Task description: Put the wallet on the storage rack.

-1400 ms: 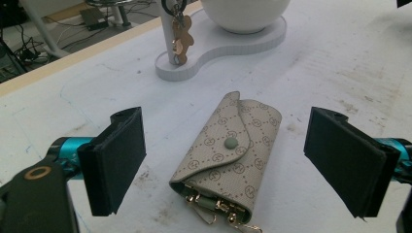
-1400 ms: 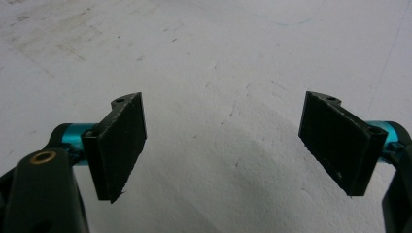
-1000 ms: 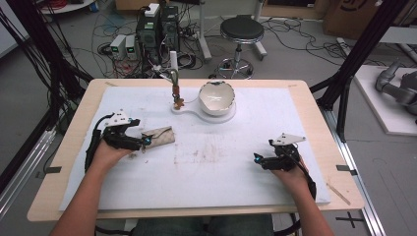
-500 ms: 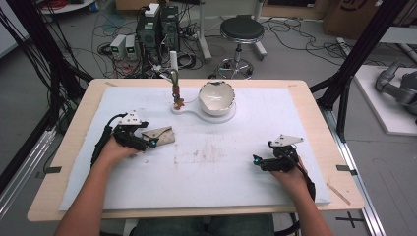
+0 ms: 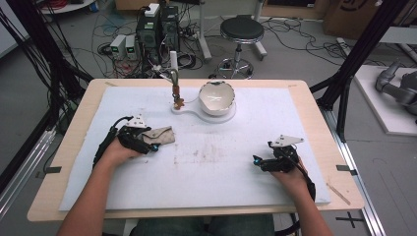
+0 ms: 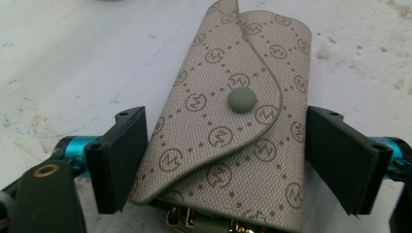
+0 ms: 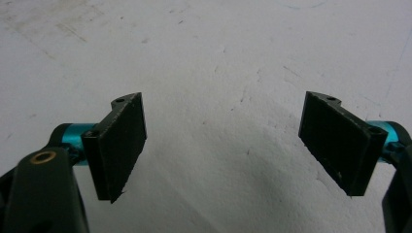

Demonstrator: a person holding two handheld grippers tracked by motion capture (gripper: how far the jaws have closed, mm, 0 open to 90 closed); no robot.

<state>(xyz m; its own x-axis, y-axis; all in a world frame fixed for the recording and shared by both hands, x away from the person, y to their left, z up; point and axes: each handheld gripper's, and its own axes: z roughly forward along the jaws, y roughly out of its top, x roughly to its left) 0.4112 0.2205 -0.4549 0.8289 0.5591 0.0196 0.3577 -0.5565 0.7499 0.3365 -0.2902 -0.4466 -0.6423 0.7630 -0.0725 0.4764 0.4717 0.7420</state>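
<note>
The left gripper [image 6: 226, 160] has its 2 jaws spread around the beige key pouch [image 6: 233, 121] on the white mat [image 5: 221, 167]. The right gripper [image 7: 223, 145] jaws are spread, holding nothing.

I am sitting at a wooden table [image 5: 314, 105] topped by a white mat [image 5: 211, 172], on a grey floor [image 5: 305, 54]. Beyond the table's far edge, a black round stool [image 5: 241, 29] is standing among loose cables [image 5: 290, 24], with computer boxes [image 5: 158, 24] left of it.
</note>
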